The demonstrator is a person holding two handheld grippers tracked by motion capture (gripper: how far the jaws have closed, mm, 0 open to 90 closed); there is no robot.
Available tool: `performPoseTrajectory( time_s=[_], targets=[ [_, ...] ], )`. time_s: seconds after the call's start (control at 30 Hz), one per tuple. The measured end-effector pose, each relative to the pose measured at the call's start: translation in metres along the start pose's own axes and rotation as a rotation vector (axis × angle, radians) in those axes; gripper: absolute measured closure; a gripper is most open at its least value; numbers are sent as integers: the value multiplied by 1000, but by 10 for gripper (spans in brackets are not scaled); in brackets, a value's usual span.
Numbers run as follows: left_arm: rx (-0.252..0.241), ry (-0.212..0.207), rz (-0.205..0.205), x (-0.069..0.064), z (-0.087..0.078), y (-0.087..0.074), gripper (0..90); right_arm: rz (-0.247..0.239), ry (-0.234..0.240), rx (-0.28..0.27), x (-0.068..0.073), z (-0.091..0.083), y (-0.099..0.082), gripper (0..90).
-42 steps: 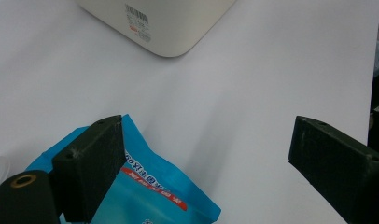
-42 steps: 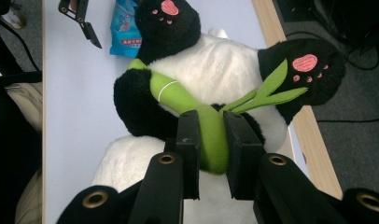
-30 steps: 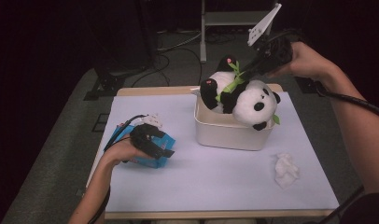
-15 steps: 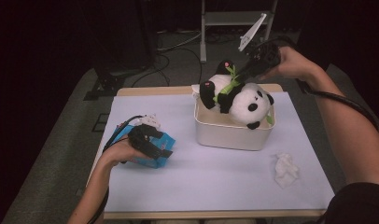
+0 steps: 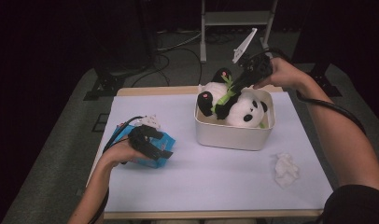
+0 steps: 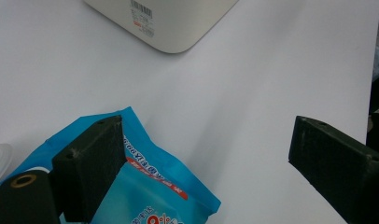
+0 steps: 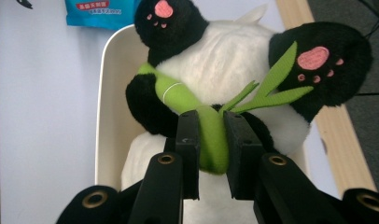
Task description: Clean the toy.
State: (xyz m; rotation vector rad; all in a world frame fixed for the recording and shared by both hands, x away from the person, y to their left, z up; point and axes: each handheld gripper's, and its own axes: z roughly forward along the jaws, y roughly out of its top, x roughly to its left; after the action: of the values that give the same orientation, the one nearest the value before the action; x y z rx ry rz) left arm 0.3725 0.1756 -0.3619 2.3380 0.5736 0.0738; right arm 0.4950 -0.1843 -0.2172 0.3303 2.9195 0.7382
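A black-and-white plush panda [image 5: 241, 106] lies on its back in a white tub [image 5: 234, 136] at the far right of the table, feet pointing away. My right gripper [image 5: 233, 87] is shut on the green bamboo stalk [image 7: 212, 140] that the panda hugs; both pads [image 7: 190, 135] press its sides. My left gripper [image 5: 160, 152] rests at the near left on a blue wipes pack [image 5: 166, 140]. In the left gripper view it [image 6: 206, 158] stands open, one jaw lying on the pack [image 6: 150, 186], the other over bare table.
A crumpled white tissue [image 5: 286, 170] lies near the front right. The table is covered in a pale sheet [image 5: 201, 177], with a wooden edge [image 7: 337, 144] beyond the tub. A metal stand [image 5: 234, 18] and cables sit on the floor behind.
My right gripper has come down and slightly left with the panda, which has sunk lower into the tub. The left hand has stayed on the blue pack.
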Motion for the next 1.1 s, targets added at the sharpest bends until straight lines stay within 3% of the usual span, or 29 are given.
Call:
performPoseTrajectory(
  time_s=[0.57, 0.93, 1.1],
  targets=[
    [1, -4, -1, -1, 3, -2, 101, 37, 36, 23, 2, 14, -22, 765],
    [3, -6, -6, -2, 4, -3, 101, 51, 82, 95, 2, 52, -31, 759],
    [11, -9, 2, -2, 4, -3, 101, 76, 97, 71, 2, 64, -33, 743]
  ],
)
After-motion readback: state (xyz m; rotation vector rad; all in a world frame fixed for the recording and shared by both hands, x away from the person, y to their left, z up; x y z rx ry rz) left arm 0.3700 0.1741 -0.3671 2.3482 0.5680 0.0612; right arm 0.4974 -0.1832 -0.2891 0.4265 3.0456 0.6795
